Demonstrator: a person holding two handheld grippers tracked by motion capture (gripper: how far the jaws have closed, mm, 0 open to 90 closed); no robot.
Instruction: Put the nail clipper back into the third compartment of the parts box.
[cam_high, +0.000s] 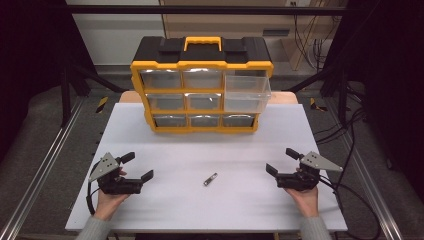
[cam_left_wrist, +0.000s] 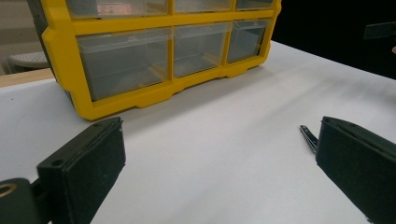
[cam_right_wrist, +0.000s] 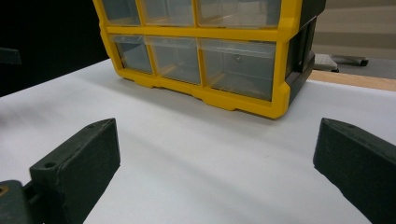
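Both claws wide open, empty; small metal clip (cam_high: 210, 179) lies diagonally between left claw (cam_high: 138, 167) and right claw (cam_high: 281, 161), roughly midway.

No text, brand, number or sign can be read in any view — the yellow-and-black drawer organizer (cam_high: 202, 82) carries no legible label on its frame, handle or clear drawers, and the small metal piece (cam_high: 210, 179) on the white table (cam_high: 165, 210) shows no marking.
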